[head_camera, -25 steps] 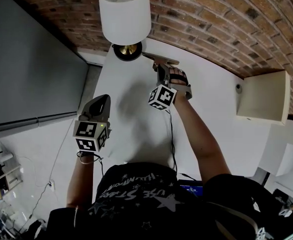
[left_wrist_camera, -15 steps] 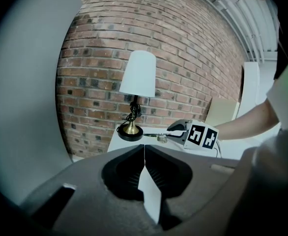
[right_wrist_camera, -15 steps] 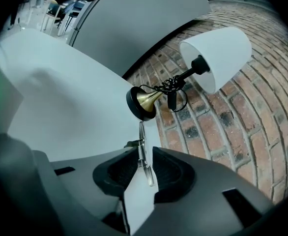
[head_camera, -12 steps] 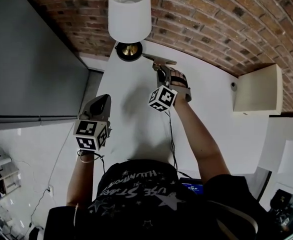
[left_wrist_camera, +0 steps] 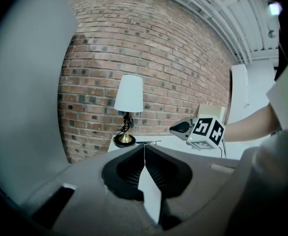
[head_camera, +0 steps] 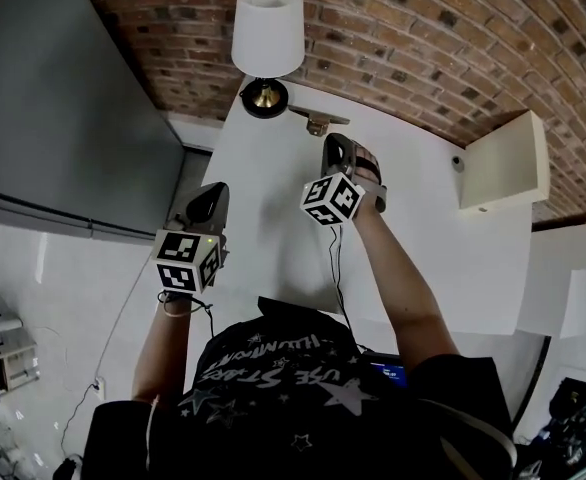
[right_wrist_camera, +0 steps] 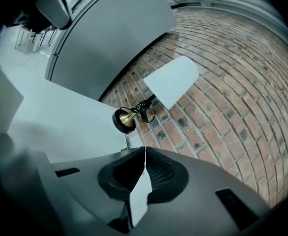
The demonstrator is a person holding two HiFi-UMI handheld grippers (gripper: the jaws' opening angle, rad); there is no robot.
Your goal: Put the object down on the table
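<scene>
Head view: object (head_camera: 318, 120) lies flat on the white tabletop (head_camera: 273, 238), at 3 o'clock of the lamp (head_camera: 267, 30) base. Right gripper (head_camera: 335, 146) is near it at 5 o'clock, not touching; left gripper (head_camera: 213, 190) is well apart.
Left gripper view: jaws clenched, empty; the object shows only as a thin bar.
Right gripper view: jaws clenched, empty; the object appears just past the tips.

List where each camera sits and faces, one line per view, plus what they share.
Head view: on the person's head, looking steeply down at the table; both arms, left gripper and right gripper show.
Left gripper view: on the left gripper, along its shut jaws toward the brick wall; the right gripper shows.
Right gripper view: on the right gripper, along its shut jaws toward the wall.
Shared: the lamp, in all three.
</scene>
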